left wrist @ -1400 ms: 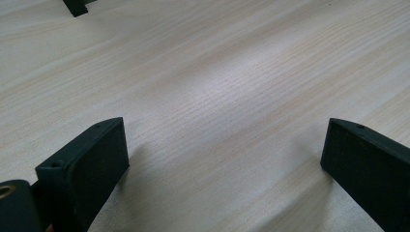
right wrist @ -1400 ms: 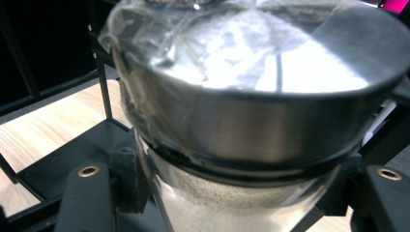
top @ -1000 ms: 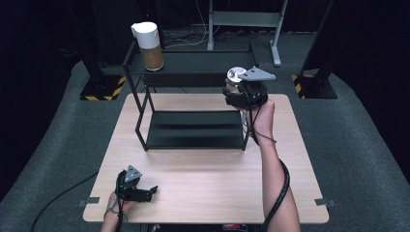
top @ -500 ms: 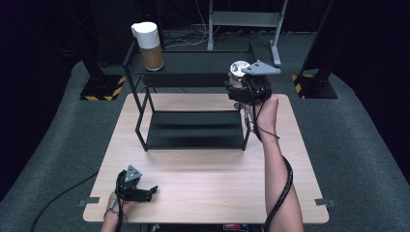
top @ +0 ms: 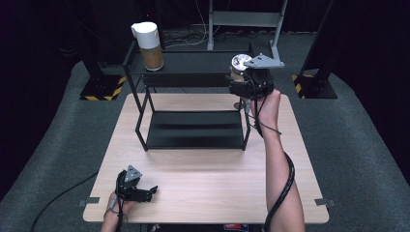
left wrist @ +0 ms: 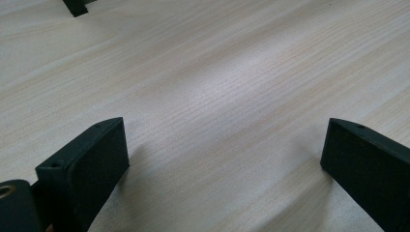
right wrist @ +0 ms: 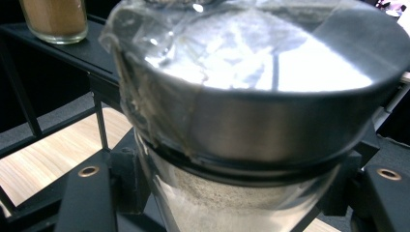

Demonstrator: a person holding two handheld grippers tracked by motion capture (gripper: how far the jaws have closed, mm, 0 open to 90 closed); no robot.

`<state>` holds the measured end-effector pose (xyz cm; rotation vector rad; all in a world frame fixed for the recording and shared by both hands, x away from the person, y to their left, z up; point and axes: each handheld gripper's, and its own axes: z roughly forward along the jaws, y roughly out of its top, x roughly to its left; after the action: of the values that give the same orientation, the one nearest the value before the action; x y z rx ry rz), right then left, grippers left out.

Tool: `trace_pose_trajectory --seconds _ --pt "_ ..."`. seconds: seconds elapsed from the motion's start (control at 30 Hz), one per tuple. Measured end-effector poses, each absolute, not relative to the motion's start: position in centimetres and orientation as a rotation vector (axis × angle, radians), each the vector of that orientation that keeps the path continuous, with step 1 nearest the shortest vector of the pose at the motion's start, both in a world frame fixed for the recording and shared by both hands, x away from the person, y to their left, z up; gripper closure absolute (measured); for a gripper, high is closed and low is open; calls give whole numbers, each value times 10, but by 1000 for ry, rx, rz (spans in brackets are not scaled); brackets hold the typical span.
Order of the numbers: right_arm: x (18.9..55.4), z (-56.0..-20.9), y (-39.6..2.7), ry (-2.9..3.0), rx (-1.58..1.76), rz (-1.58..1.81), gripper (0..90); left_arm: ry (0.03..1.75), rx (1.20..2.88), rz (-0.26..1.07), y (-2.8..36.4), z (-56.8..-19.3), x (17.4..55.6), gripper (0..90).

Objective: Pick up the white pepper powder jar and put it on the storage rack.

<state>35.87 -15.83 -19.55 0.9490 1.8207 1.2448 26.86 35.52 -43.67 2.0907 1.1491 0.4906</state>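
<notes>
The right gripper pinches a jar with a silver lid between its jaws, held up at the right end of the rack's top shelf. A white-lidded canister stands well off to its left. The left gripper rests on the table, jaws spread wide.

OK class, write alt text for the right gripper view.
A glass jar with a shiny metal lid, holding pale powder, sits clamped in the right tongs. Behind it, a black shelf carries a jar of brown powder.
</notes>
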Motion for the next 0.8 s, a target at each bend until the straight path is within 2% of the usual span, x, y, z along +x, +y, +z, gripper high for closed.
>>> trace_pose_trajectory --seconds 0.8 --pt "376 -174 -157 1801 973 1255 306 1148 2091 490 355 -437 269 24"
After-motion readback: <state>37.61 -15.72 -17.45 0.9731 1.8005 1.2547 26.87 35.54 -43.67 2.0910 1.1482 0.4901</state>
